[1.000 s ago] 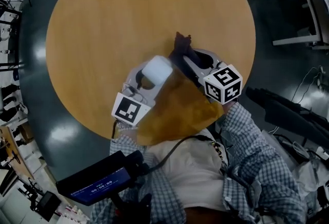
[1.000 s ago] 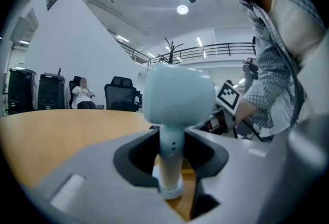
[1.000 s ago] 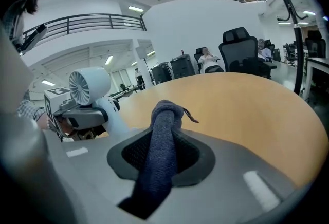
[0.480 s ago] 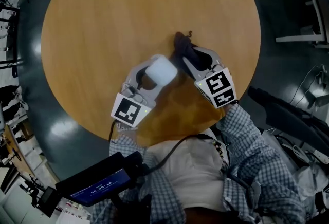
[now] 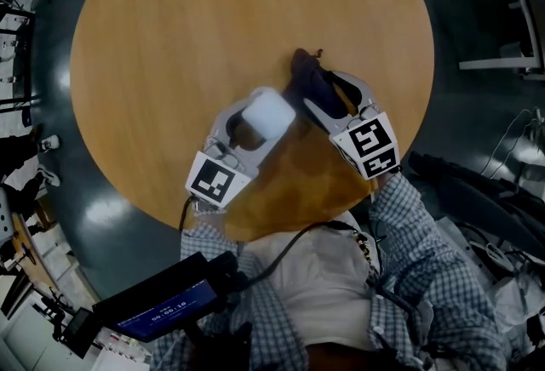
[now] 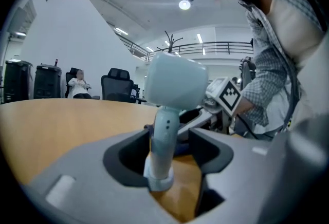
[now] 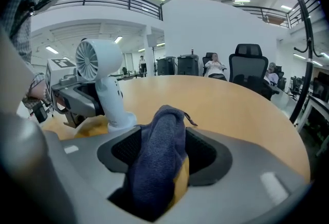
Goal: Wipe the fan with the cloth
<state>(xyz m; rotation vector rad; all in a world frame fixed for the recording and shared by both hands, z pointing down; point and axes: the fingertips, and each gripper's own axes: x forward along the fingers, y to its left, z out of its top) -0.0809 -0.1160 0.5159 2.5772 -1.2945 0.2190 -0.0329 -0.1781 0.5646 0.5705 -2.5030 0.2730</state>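
Note:
A small white fan (image 5: 268, 116) stands upright on the round wooden table (image 5: 213, 20). Its stem (image 6: 163, 135) rises between the jaws of my left gripper (image 6: 167, 153). Those jaws are opening, and a gap shows beside the stem. A dark blue cloth (image 5: 311, 80) lies heaped just right of the fan. The jaws of my right gripper (image 7: 159, 151) are opening around the cloth (image 7: 154, 161), with bare table showing beside it. From the right gripper view the fan (image 7: 100, 63) is at the left, with its grille facing the camera.
The table's near edge (image 5: 281, 229) runs just under both grippers, with dark floor beyond it. A device with a lit screen (image 5: 162, 301) hangs at the person's waist. Office chairs (image 7: 249, 71) and seated people are far behind the table. A metal frame (image 5: 502, 20) stands at the right.
Both grippers' jaws have spread wider around the fan stem and the cloth. The right gripper has rolled, so its marker cube shows a different face. Fan and cloth have stayed in place.

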